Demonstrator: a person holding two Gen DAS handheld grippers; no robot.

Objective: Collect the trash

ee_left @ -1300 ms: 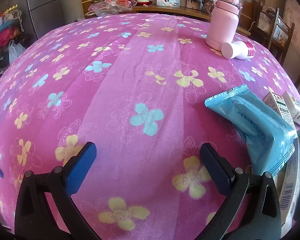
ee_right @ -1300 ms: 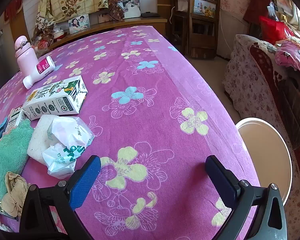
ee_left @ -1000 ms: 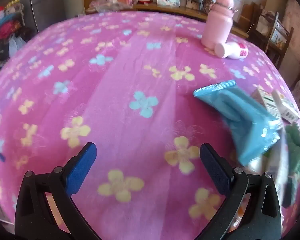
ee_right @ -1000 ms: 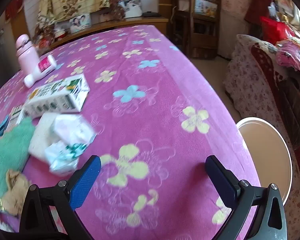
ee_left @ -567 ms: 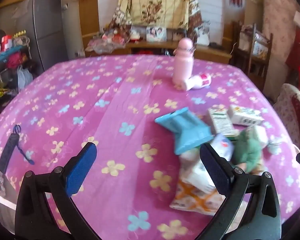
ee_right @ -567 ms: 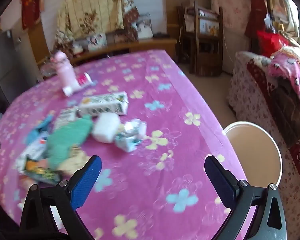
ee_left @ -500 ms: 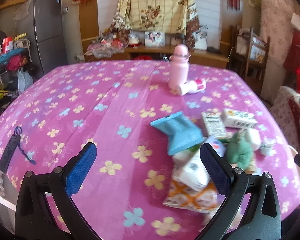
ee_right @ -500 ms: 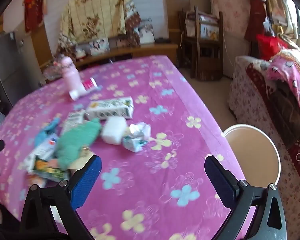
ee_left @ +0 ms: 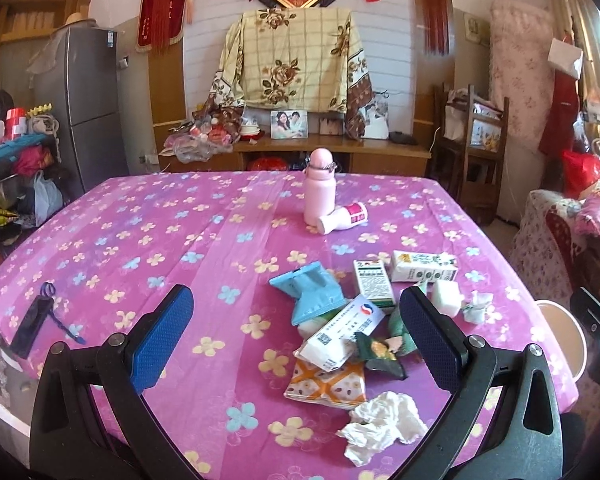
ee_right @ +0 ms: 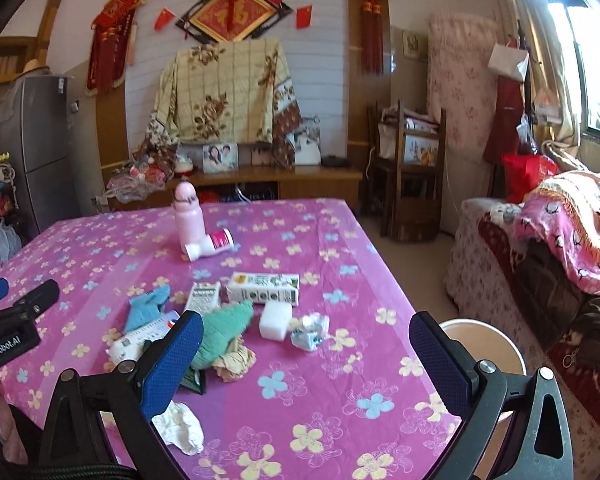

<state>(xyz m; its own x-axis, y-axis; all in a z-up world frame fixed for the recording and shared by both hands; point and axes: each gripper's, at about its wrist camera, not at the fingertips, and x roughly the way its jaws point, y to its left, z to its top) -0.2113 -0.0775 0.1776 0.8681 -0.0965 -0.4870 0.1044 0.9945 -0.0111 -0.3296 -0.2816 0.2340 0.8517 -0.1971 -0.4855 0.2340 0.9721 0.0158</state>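
Nothing has gone into the bin yet, as far as I can see: it stands on the floor just beside the right edge of the desk, and the part of its inside that shows looks bare. All the rubbish lies on the flowered cloth, mostly heaped near the front right of the desk. There is a blue packet, a small carton and a longer milk carton side by side, a white block with a scrunched wrapper just beside it, a green cloth lying over other scraps, a flat orange-patterned packet and a crumpled white tissue nearest the front edge. Further back a pink flask stands upright with a small white bottle lying on its side against it; whether either counts as trash I cannot tell. The left gripper and the right gripper both hover above the near edge, each with its blue fingers spread wide apart and holding nothing. So I judge the job to be at its very start, every piece left to lift and carry across. The tissue and the scrunched wrapper look like the easiest first picks, lying loose and apart from the pile.
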